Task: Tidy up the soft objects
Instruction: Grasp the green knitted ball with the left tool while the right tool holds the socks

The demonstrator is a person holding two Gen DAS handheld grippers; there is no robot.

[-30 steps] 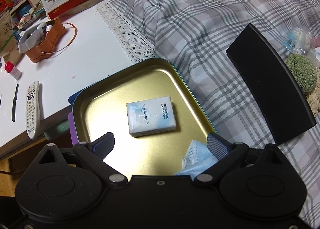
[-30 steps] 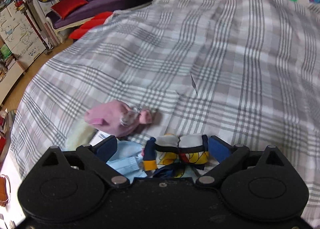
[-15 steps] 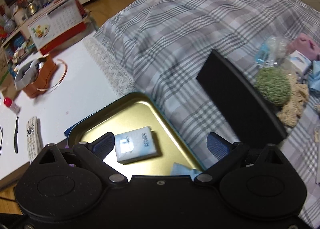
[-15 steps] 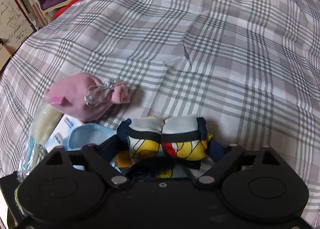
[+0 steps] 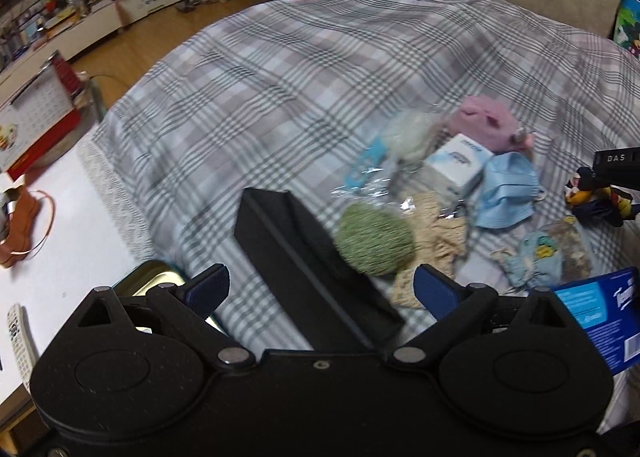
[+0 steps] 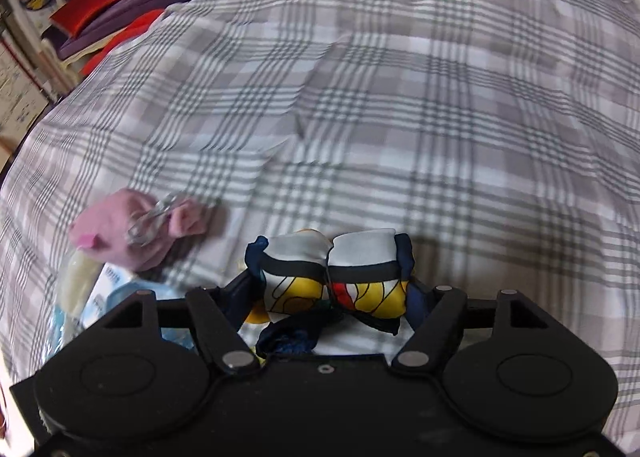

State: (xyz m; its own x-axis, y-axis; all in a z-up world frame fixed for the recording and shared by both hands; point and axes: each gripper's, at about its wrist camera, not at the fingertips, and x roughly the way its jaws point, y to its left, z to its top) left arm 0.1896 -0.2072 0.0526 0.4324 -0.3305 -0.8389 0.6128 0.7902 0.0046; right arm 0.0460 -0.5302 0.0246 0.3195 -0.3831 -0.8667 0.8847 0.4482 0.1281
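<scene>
My right gripper (image 6: 329, 281) is shut on a colourful printed soft toy (image 6: 328, 273) and holds it over the plaid blanket; the toy also shows in the left wrist view (image 5: 596, 199). My left gripper (image 5: 320, 289) is open and empty above a black lid (image 5: 316, 269). Beyond it lie a green fuzzy ball (image 5: 374, 243), a beige knit cloth (image 5: 438, 233), a blue face mask (image 5: 508, 193), a tissue pack (image 5: 456, 163), a pink plush (image 5: 486, 123) (image 6: 124, 229) and a small blue pouch (image 5: 536, 259). The gold tin tray (image 5: 160, 277) shows only a corner at lower left.
A white table (image 5: 60, 241) at left holds a remote (image 5: 18, 333), a brown leather item (image 5: 20, 225) and a desk calendar (image 5: 36, 117). A blue packet (image 5: 596, 317) lies at the right edge. The plaid blanket (image 6: 400, 97) stretches far behind.
My left gripper has swung right, away from the tin tray, toward the pile of soft things. My right gripper has closed on the printed toy and lifted it slightly.
</scene>
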